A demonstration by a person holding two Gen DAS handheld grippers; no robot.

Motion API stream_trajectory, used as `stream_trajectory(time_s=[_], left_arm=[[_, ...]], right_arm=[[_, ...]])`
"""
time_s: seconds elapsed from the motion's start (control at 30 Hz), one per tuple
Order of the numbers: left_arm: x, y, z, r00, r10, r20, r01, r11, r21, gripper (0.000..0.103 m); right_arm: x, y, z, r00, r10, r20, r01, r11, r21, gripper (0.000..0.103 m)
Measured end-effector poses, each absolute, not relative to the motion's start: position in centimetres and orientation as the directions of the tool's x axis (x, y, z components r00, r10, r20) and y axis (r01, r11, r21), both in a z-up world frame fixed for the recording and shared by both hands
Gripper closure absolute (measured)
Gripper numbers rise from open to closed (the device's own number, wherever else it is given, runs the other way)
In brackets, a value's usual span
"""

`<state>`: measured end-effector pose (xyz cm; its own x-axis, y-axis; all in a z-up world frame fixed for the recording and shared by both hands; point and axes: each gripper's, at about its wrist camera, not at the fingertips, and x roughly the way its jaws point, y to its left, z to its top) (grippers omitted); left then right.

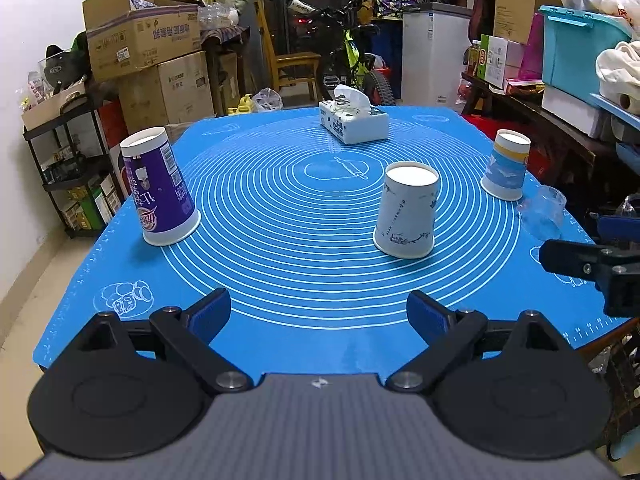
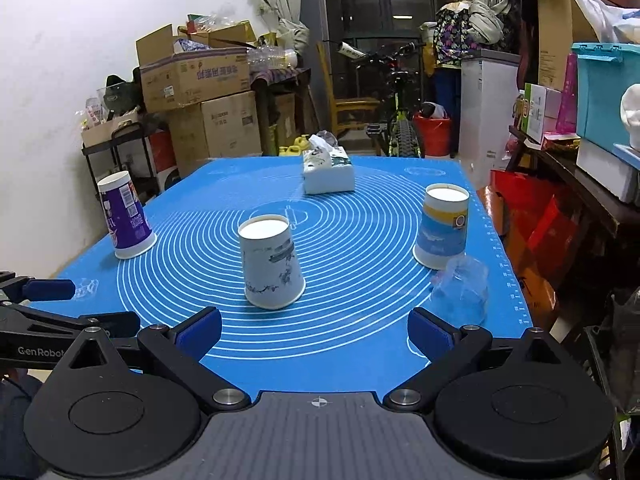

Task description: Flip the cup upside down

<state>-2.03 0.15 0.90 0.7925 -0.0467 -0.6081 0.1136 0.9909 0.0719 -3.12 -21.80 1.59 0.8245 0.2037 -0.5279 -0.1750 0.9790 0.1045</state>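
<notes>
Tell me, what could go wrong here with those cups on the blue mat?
The clear plastic cup sits near the mat's right edge, close beside the blue-and-yellow cup; a nudge might push it off or topple its neighbour. It is see-through, so easy to misjudge. Paper cups may also crumple if squeezed hard.

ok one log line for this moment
left gripper open, empty | right gripper open, empty | four cups upside down on blue mat
</notes>
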Motion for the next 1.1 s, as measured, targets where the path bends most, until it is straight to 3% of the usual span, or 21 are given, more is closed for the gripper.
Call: stream_trajectory(time_s=[1.1], left_arm=[[-2.22, -0.70, 0.33, 0.787, -0.061, -0.613, 0.149, 0.984, 0.094, 0.009]], right_arm=[[-3.40, -21.89, 1.09, 0.800, 0.218, -0.559, -0.192, 0.976, 0.106, 0.004]])
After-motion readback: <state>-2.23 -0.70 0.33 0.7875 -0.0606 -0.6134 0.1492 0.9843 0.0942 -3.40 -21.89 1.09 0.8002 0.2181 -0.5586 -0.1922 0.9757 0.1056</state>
